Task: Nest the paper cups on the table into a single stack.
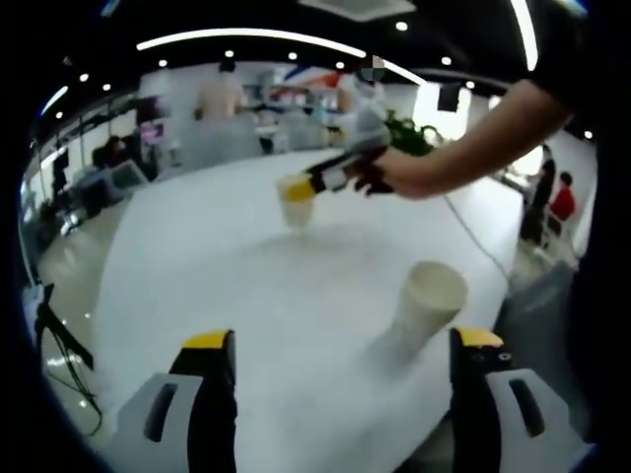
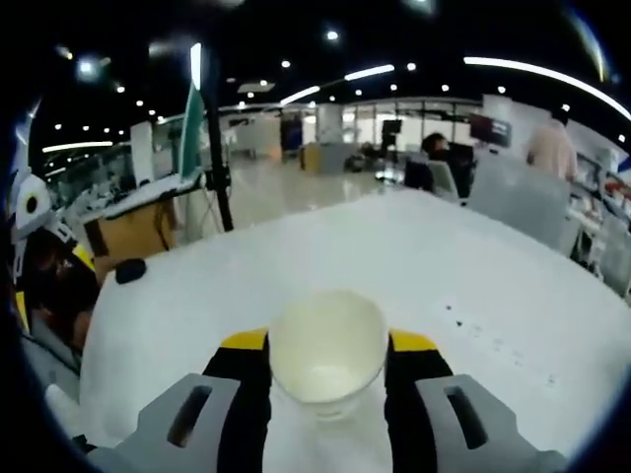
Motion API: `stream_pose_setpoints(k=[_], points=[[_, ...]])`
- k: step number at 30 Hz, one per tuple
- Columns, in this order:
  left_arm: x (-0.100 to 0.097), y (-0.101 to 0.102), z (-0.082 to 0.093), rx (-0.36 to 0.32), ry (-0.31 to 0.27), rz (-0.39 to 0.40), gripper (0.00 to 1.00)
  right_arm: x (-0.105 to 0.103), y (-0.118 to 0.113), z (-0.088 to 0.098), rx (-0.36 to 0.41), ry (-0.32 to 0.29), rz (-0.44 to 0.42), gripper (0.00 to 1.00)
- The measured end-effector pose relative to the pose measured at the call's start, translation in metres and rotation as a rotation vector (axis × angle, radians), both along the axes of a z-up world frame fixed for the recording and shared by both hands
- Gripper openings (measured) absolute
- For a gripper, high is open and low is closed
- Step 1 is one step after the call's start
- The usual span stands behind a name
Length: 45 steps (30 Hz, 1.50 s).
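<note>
Right gripper [image 2: 328, 347] extends level over the white table [image 1: 246, 286], jaws pinching an upright paper cup [image 2: 327, 353]. Left gripper [image 1: 343, 340] jaws spread wide; a second cup [image 1: 426, 301] stands ahead.

A white table [image 1: 227, 266] — one paper cup [image 1: 426, 301] standing on it.

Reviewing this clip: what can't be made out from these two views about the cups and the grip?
- Right gripper view: base of the held cup hidden behind its own rim and the right gripper.
- Left gripper view: held cup blurred; whether it touches the table is unclear.
- Left gripper view: second cup smeared by motion; its base is indistinct.
</note>
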State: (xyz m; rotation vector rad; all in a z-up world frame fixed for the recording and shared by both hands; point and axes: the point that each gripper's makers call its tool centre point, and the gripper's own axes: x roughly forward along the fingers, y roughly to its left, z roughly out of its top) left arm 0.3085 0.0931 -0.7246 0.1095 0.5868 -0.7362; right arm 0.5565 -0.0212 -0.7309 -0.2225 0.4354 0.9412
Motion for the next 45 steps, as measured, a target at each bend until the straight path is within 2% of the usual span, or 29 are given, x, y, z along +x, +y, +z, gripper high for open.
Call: stream_pose_setpoints(k=[6, 13, 16, 21, 32, 45], points=[[-0.006, -0.003, 0.006, 0.022, -0.007, -0.033, 0.89, -0.007, -0.016, 0.011, 0.019, 0.001, -0.022, 0.4], [-0.012, -0.007, 0.013, 0.036, -0.007, -0.043, 0.89, -0.025, -0.031, 0.024, 0.044, -0.005, -0.025, 0.39], [-0.015, -0.011, 0.023, 0.036, -0.024, -0.054, 0.89, -0.039, -0.038, 0.033, 0.065, -0.01, -0.026, 0.39], [-0.02, -0.015, 0.031, 0.048, -0.043, -0.08, 0.88, -0.067, -0.045, 0.05, 0.084, -0.025, -0.011, 0.39], [-0.035, -0.028, 0.035, 0.044, -0.045, -0.129, 0.88, -0.122, -0.047, 0.086, 0.12, -0.056, 0.039, 0.39], [-0.041, -0.027, 0.034, 0.029, -0.049, -0.158, 0.88, -0.171, -0.04, 0.114, 0.187, -0.066, 0.063, 0.38]])
